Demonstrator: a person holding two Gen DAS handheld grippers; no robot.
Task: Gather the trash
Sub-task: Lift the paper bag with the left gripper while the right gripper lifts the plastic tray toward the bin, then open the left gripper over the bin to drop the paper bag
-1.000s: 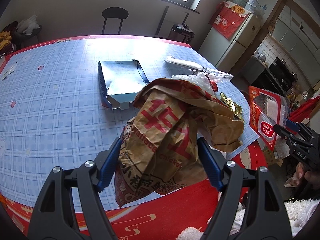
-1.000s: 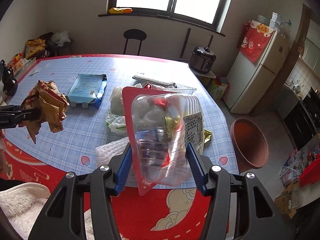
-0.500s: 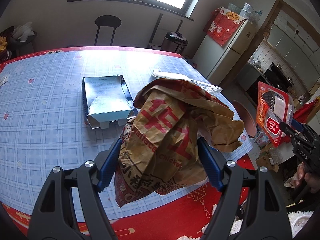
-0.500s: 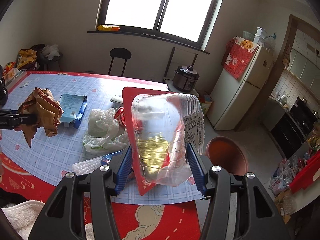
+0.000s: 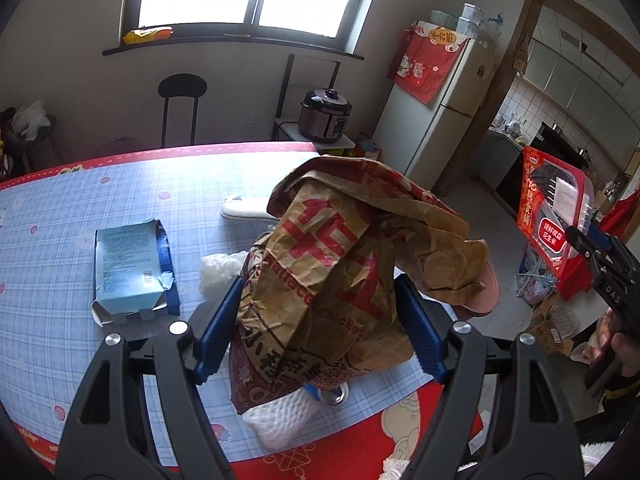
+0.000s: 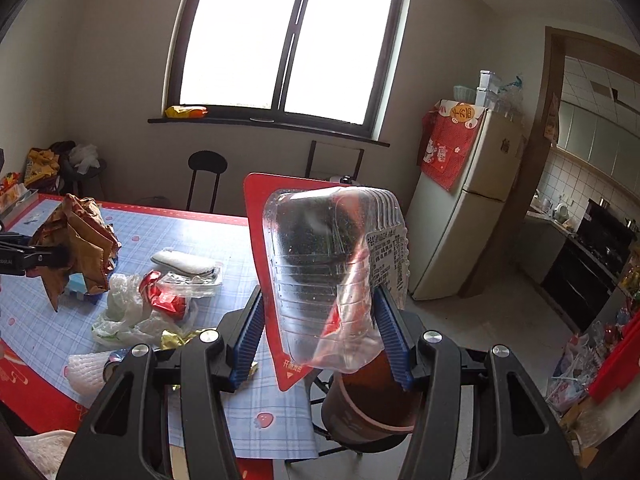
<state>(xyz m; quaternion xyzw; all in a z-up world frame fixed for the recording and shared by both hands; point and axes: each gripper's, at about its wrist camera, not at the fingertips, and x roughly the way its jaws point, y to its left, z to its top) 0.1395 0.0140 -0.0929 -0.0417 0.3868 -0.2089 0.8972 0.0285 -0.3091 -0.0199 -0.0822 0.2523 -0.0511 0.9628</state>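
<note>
Left tool (image 5: 320, 320) clamps a crumpled brown paper bag (image 5: 344, 272) with red print, held above the checked vinyl worktop (image 5: 48, 264). Right tool (image 6: 320, 340) grips a clear ribbed plastic tray (image 6: 328, 276) on red backing card, its shell seemingly empty, above a terracotta-coloured round bin (image 6: 368, 408). On the worktop lie a torn blue carton (image 5: 128, 268), white foam netting (image 5: 280, 416) and thin plastic bags (image 6: 128, 316).
</note>
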